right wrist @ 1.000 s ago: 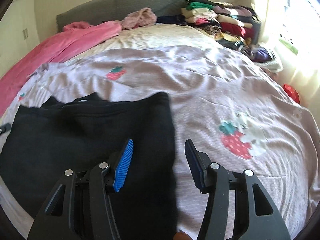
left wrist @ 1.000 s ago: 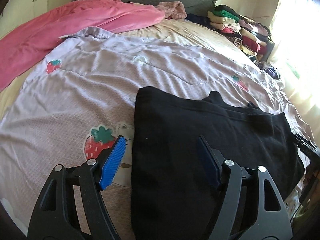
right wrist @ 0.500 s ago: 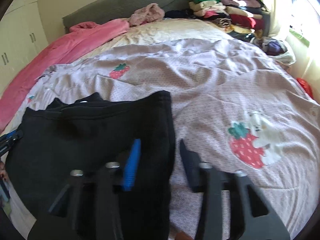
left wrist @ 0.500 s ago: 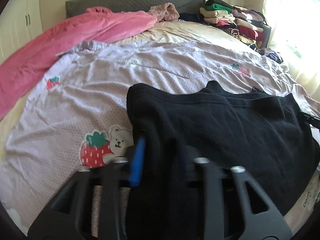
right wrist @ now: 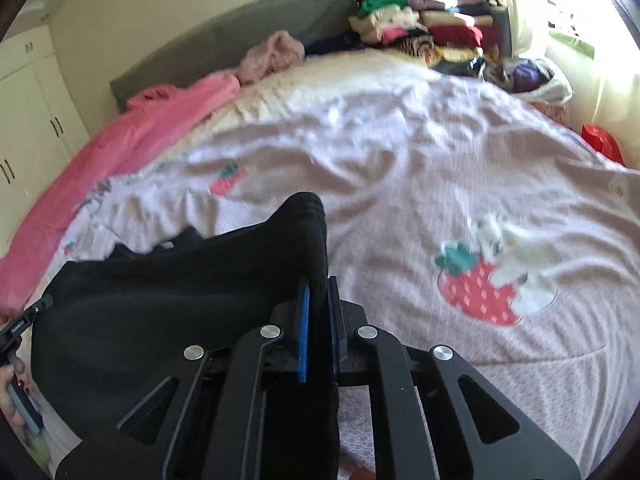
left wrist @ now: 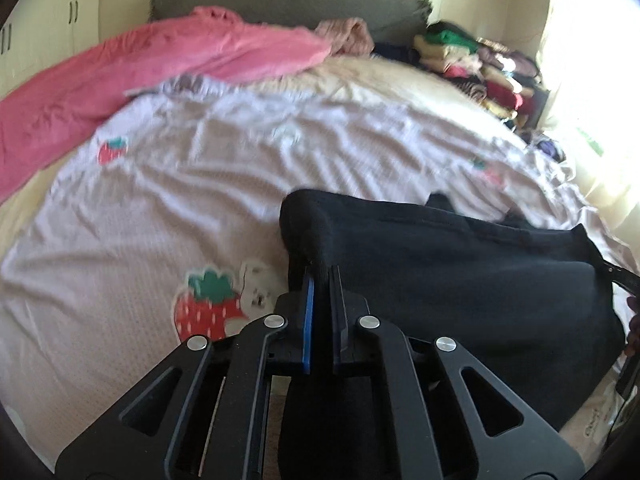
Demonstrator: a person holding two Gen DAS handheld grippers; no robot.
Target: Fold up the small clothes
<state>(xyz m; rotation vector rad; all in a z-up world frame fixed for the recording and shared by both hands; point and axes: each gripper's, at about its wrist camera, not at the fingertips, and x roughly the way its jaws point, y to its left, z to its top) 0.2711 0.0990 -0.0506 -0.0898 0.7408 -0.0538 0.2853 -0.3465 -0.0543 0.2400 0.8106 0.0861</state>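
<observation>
Left tool (left wrist: 322, 280) pinches the black garment (left wrist: 460, 280) at its left edge; right tool (right wrist: 318, 288) pinches its right edge; both sets of blue pads pressed tight on cloth; garment lies near edge of the bed, on the strawberry-print sheet (right wrist: 460, 184), edges raised; judged: grasp done, fold itself not yet made, all folds left; farther off pink blanket (left wrist: 160, 68); stacked clothes (right wrist: 432, 28) by headboard; no readable writing, small white marks on the tools too blurred.
</observation>
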